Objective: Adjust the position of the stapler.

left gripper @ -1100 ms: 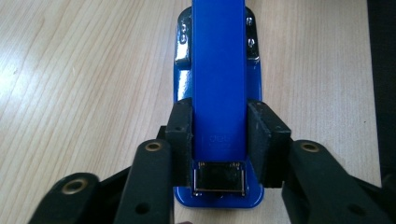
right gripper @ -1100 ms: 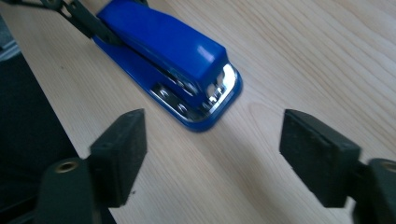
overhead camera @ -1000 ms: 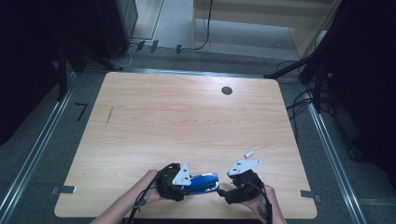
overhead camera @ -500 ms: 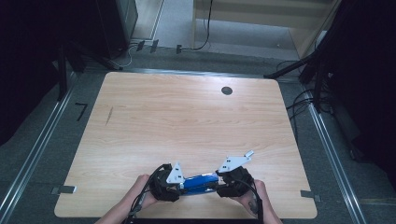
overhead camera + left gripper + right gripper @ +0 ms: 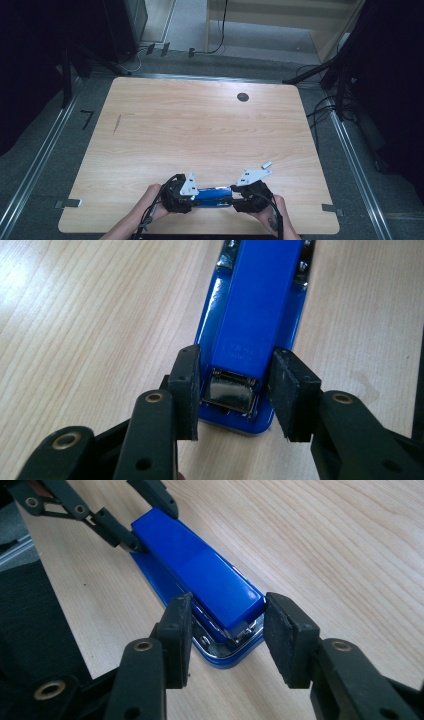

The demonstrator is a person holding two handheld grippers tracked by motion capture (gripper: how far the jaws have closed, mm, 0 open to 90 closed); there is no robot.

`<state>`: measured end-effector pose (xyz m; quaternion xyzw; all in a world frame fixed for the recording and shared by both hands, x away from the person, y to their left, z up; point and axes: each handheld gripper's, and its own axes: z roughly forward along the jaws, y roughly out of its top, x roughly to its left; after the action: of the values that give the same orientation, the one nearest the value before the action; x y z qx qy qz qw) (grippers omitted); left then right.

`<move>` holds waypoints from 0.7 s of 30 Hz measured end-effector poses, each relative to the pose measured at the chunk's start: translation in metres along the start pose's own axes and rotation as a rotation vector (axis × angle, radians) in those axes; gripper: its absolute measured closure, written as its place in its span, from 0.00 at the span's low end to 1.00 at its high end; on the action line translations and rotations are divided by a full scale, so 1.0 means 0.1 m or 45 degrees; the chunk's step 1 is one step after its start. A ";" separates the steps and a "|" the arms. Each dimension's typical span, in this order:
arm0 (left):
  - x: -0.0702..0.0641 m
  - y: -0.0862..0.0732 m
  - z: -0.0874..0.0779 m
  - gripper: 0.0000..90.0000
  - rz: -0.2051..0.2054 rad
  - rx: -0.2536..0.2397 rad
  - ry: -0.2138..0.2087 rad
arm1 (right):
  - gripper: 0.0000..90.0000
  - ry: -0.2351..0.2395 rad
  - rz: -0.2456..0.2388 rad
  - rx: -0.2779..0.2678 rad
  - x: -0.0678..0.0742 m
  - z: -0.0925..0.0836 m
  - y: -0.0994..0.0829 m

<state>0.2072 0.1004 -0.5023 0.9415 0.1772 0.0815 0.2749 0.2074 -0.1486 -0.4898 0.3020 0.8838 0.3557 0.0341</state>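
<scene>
A blue stapler (image 5: 212,194) lies flat near the front edge of the wooden table (image 5: 200,130), lengthwise left to right. My left gripper (image 5: 197,196) is at its left end. In the left gripper view its jaws (image 5: 232,390) have just been closing, and the pads sit against both sides of the stapler's (image 5: 255,305) hinged rear. My right gripper (image 5: 231,197) is at the opposite end. Its jaws (image 5: 227,640) have also been closing, with the pads now against the sides of the stapler's (image 5: 200,575) nose. The left gripper's fingers (image 5: 115,530) show at the far end in the right gripper view.
A small white piece (image 5: 266,164) lies on the table just behind the right hand. A dark round grommet (image 5: 242,97) sits near the far edge. Metal floor rails run along both sides of the table, and cables lie at the right.
The right gripper moved left onto the stapler's right end. Both hands drew closer together, and both pairs of jaws narrowed around the stapler.
</scene>
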 end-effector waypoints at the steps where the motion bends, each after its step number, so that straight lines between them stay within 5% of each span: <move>1: 0.01 0.00 0.00 0.67 0.001 0.003 -0.004 | 0.64 0.000 0.000 0.000 0.00 0.00 0.00; 12: 0.08 -0.01 -0.02 0.66 0.059 0.009 -0.035 | 0.66 0.017 0.025 -0.004 0.02 0.00 -0.01; 21: 0.10 -0.02 -0.02 0.64 0.022 0.002 -0.046 | 0.65 0.014 0.011 -0.005 0.04 0.00 -0.01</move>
<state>0.2151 0.1069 -0.5015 0.9445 0.1642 0.0666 0.2765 0.2036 -0.1466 -0.4898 0.3039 0.8819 0.3594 0.0285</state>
